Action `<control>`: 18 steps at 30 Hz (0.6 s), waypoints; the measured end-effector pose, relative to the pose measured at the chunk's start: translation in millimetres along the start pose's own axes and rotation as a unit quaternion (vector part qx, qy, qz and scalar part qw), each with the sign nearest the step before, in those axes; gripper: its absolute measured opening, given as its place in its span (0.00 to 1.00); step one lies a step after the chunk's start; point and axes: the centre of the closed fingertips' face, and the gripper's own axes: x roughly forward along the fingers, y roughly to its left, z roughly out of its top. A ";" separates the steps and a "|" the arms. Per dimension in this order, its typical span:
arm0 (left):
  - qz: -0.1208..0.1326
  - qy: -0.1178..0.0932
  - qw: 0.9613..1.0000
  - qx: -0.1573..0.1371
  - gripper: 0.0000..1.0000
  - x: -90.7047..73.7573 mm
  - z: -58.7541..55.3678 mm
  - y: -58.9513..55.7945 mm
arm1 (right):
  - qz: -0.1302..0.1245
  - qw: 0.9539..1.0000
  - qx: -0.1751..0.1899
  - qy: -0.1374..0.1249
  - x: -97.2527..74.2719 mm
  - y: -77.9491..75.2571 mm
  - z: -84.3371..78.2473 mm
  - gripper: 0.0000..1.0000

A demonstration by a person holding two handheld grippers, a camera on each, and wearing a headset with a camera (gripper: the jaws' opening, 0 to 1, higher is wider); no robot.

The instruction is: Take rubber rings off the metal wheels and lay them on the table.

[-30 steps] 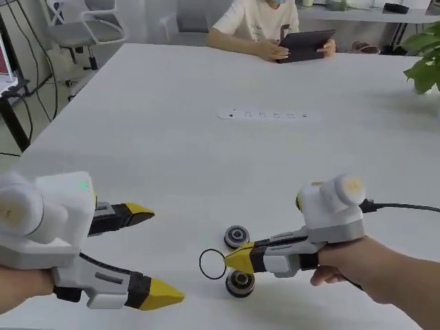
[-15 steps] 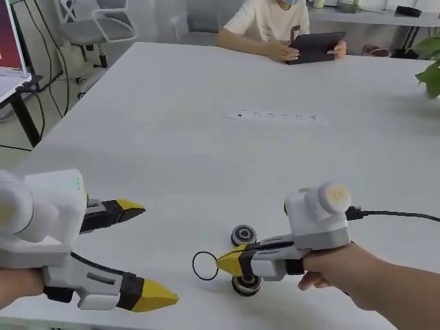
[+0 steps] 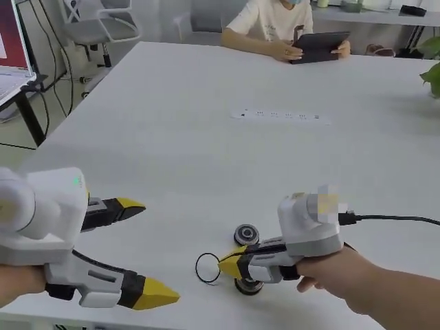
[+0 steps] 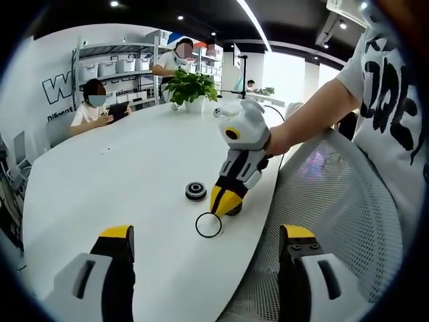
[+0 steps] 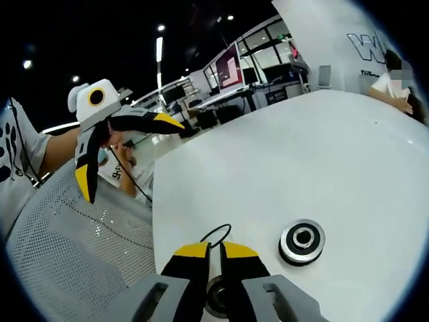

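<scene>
- White table (image 3: 206,137): takes up most of the head view; both grippers work over its near edge
- Person (image 3: 275,20) seated at the far end, hands on a dark tablet (image 3: 317,45)
- Left gripper (image 3: 158,251): held at the near left corner, well apart from the wheels; its yellow-tipped jaws stand wide apart with nothing between them; they point towards the right gripper
- Right gripper (image 3: 225,262): held low over the table at the near edge; its jaws are drawn together to a thin slit and pinch the rubber ring at one edge
- White power strip (image 3: 278,115): lies flat in the middle of the table, well beyond the work
- Far wheel (image 3: 247,234): lies flat on the table just beyond the right gripper; dark rim round a metal centre; apart from the jaws
- Near wheel (image 3: 249,285): sits under the body of the right gripper, partly hidden by it
- Rubber ring (image 3: 207,268): thin black loop off the wheels; it juts out from the right gripper's tips towards the left gripper, low over the table; whether it touches the surface cannot be told
</scene>
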 end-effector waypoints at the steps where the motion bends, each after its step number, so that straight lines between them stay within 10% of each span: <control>1: -0.001 0.003 1.000 0.001 0.88 0.3 -0.8 0.2 | -0.001 1.000 -0.004 0.002 -0.1 0.0 -0.4 0.06; 18: -0.015 0.014 1.000 0.013 0.87 10.0 4.1 -2.1 | -0.004 0.999 -0.030 -0.028 -17.0 -1.6 14.6 0.26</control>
